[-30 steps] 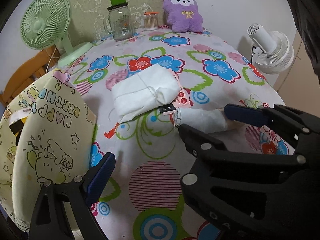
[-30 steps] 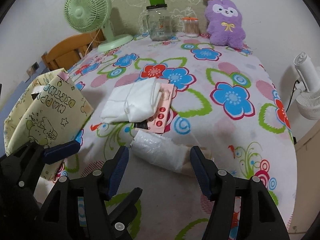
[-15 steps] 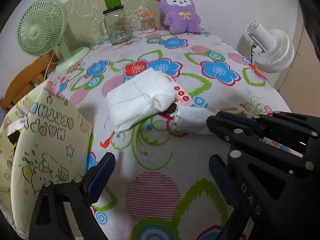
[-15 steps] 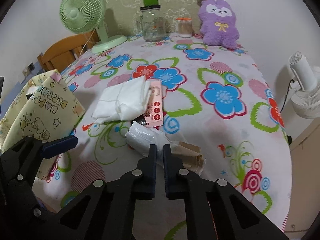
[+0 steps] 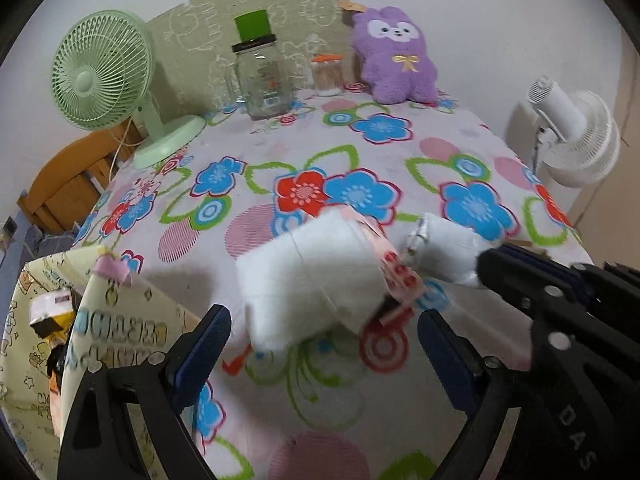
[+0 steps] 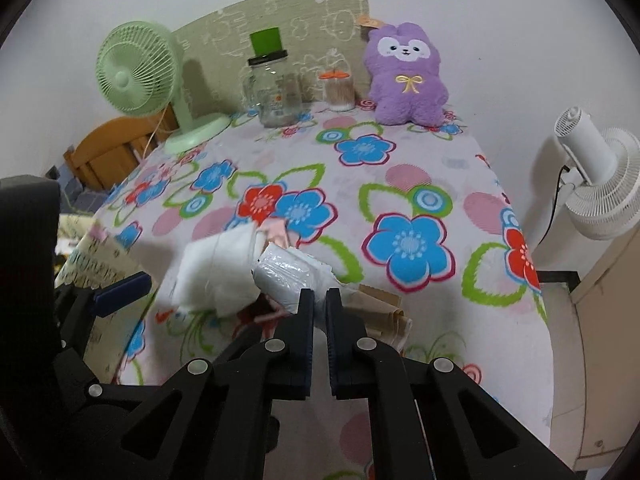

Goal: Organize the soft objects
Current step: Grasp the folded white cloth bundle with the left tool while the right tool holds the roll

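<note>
Pinching the near end of the plastic-wrapped white roll (image 6: 286, 276), the right gripper (image 6: 319, 300) has its jaws clenched almost together on the crinkly wrap, so the roll looks light and squashy, likely slippery under the film, and probably best held mid-body rather than by a loose end. The left gripper (image 5: 320, 344) hangs with its jaws spread wide, gripping nothing, in front of the folded white cloth bundle (image 5: 308, 276) (blurred in both views), which lies on the floral tablecloth (image 5: 360, 148) atop a pink card (image 5: 394, 264); it looks limp and light, so a grasp across the thick folded middle should keep it from unfolding. The birthday gift bag (image 5: 116, 336) stands at the left. Farther back stand a glass jar (image 5: 262, 80) and a purple plush (image 5: 394, 62).
</note>
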Demonstrator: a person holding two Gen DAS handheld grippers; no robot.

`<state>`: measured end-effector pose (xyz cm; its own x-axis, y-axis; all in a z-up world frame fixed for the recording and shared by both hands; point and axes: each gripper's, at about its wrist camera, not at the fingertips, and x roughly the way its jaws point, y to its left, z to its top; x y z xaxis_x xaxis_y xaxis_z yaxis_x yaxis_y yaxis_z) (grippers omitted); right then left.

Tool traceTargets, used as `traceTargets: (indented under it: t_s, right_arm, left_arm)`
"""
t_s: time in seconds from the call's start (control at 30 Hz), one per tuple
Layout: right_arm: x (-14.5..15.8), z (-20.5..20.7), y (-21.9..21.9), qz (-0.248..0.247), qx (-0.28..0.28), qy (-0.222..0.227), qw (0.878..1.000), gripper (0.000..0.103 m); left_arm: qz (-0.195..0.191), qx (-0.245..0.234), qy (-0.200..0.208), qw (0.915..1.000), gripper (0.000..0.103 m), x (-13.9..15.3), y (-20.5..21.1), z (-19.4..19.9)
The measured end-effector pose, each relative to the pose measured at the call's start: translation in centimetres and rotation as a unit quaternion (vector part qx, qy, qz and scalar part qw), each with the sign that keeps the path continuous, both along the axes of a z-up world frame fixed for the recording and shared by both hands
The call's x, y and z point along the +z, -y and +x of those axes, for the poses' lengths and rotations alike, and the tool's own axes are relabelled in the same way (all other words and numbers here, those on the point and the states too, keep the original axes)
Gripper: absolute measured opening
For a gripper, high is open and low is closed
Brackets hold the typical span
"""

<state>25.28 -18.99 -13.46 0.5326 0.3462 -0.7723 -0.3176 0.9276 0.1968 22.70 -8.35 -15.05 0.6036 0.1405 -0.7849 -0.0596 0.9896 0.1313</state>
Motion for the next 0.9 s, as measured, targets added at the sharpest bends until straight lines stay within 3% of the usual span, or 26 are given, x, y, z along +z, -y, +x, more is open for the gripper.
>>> traceTargets:
  t_s: [0.2, 0.37, 0.47, 0.63, 0.73, 0.9]
  right_arm:
    - [-0.7, 1.9, -0.3, 0.005, -0.017, -0.01, 1.0, 0.008]
    - [-1.4, 2.8, -0.8, 0.0, -0.02, -0.016, 1.0, 0.008]
    - [-1.7, 2.9, -0.8, 0.005, -0.02, -0.023, 1.0, 0.008]
    - [-2.0, 2.9, -0.8, 0.002, -0.024, -0.029, 0.999, 0.008]
    - [-2.0, 2.8, -0.8, 0.003, -0.026, -0.029, 0.999, 0.008]
    - [-1.5, 2.2, -0.7, -0.001, -0.031, -0.025, 0.999, 0.008]
  left_arm:
    - [-0.007, 0.028, -0.003, 0.9996, 0.094, -0.8, -0.9, 2.1]
    - [-0.021, 0.037, -0.017, 0.999, 0.087, -1.8, -1.2, 3.0]
    - [-0.017, 0.032, -0.01, 0.9993, 0.075, -1.6, -1.1, 2.7]
    - [-0.027, -0.002, -0.011, 0.9996, 0.038, -1.4, -0.3, 2.3]
    - [-0.03, -0.008, -0.013, 0.9994, 0.025, -1.2, -0.2, 2.2]
    - [-0.027, -0.007, -0.01, 0.9996, 0.017, -0.9, -0.3, 1.7]
